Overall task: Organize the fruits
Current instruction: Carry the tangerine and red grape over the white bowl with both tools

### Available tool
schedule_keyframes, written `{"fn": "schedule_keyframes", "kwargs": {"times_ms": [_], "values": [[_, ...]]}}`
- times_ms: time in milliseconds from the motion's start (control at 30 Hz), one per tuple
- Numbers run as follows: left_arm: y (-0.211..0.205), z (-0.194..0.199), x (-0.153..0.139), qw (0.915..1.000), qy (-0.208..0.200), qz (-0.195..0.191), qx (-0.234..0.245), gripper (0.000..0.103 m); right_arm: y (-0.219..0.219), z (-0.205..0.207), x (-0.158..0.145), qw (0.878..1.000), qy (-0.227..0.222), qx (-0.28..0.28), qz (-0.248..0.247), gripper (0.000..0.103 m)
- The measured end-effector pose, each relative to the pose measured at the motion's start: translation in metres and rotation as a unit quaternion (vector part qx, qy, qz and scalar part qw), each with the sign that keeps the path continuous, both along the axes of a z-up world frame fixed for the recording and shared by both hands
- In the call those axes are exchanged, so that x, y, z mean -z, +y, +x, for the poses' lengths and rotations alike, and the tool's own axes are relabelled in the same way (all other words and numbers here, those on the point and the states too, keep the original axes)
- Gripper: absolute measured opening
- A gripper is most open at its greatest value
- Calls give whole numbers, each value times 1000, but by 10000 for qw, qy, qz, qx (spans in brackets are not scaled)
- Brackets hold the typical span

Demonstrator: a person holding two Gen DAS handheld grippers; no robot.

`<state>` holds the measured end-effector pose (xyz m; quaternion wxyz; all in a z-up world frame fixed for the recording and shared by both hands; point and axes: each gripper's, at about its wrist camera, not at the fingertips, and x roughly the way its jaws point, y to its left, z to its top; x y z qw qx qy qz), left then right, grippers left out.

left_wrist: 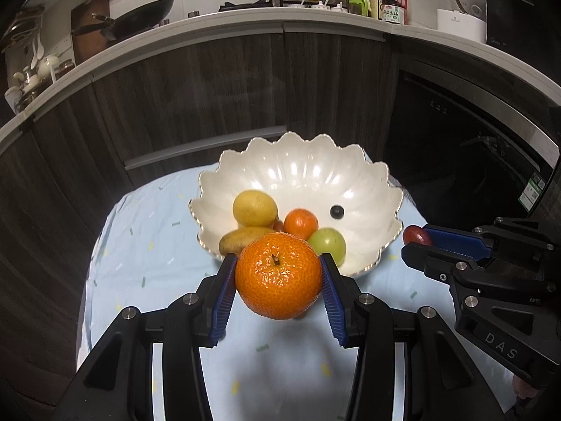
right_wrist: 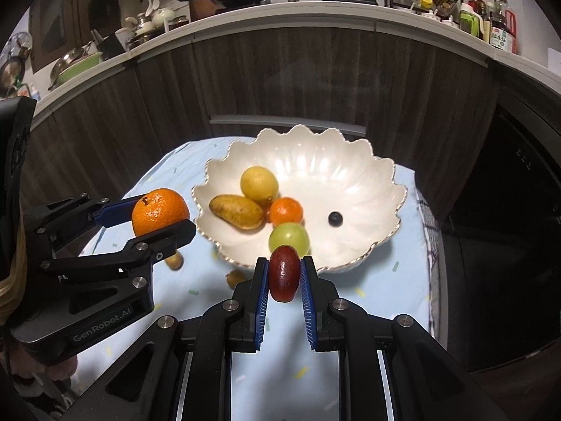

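**Both claws loaded, bowl ahead**

Your left gripper (left_wrist: 278,277) clamps a large mandarin (left_wrist: 278,275) between its blue pads; your right gripper (right_wrist: 284,273) pinches a dark red grape (right_wrist: 284,273). Both hang above the pale blue cloth (right_wrist: 378,301), just before the scalloped white bowl (right_wrist: 350,161) holding a lemon (right_wrist: 258,183), small mandarin (right_wrist: 286,211) and green fruit (right_wrist: 289,235).

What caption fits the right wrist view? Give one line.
Right hand-held gripper clamps a dark red oval grape before the scalloped white ceramic bowl of fruit.
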<state>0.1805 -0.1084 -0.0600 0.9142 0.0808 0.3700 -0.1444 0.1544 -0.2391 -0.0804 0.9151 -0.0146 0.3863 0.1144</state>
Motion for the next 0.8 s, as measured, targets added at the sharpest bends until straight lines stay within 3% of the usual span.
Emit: {"fn": "schedule_keyframes", "kwargs": {"times_ms": [400,800], "values": [[-15,33,-6,10000,6,6,14,46,-19,31,-12,9997,-119,199,-29,19],[-21,60,2,9999,110,6,-11,46,-34,58,-3,9991,-45,427,-1,19]]}}
